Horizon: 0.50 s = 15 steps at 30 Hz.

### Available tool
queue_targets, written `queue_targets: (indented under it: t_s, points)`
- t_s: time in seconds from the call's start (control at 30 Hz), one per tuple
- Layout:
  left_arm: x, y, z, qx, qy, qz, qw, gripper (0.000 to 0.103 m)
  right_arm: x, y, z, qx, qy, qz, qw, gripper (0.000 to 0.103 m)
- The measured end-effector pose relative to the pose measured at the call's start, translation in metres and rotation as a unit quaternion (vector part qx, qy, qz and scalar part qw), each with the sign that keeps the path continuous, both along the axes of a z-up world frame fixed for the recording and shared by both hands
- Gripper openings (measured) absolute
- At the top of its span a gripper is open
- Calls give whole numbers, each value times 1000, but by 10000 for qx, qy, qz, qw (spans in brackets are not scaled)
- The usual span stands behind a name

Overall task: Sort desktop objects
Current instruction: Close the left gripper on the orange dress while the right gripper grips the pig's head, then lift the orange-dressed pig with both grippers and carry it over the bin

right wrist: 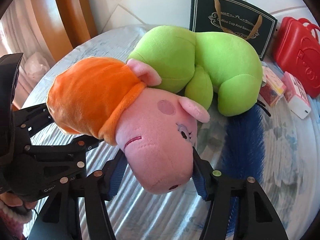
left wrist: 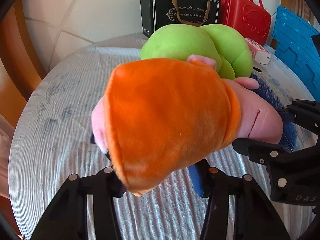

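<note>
A pink pig plush in an orange dress [left wrist: 166, 118] is held above the table between both grippers. My left gripper [left wrist: 160, 180] is shut on the orange dress end. My right gripper [right wrist: 158, 174] is shut on the pig's pink snout [right wrist: 160, 156]. The right gripper also shows at the right of the left wrist view [left wrist: 280, 136], and the left gripper shows at the left of the right wrist view [right wrist: 50, 132]. A green plush [right wrist: 200, 66] lies on the table just behind the pig; it also shows in the left wrist view [left wrist: 200, 44].
A round table with a white and blue cloth [left wrist: 60, 104] lies below. At the back stand a black gift box [right wrist: 232, 18], a red case [right wrist: 298, 52] and a blue crate [left wrist: 296, 46]. Small pink boxes [right wrist: 296, 94] lie to the right. A wooden chair [right wrist: 66, 14] stands behind.
</note>
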<state>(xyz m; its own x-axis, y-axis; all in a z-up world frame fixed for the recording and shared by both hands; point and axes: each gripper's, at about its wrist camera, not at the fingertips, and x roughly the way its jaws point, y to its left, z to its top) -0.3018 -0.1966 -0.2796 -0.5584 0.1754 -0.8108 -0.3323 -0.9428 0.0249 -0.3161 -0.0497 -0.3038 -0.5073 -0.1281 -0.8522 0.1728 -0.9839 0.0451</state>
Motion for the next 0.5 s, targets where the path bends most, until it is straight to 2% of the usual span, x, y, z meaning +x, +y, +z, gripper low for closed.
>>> queue_targets:
  t_s: [0.3,0.5]
  points:
    - [21,-4,32,92,338,152,9993,44,19,1,31,-81,342,232,9991,52]
    - [38,12,61,107,638,219,9977,44,38,6,59,53,678,342,9971,51]
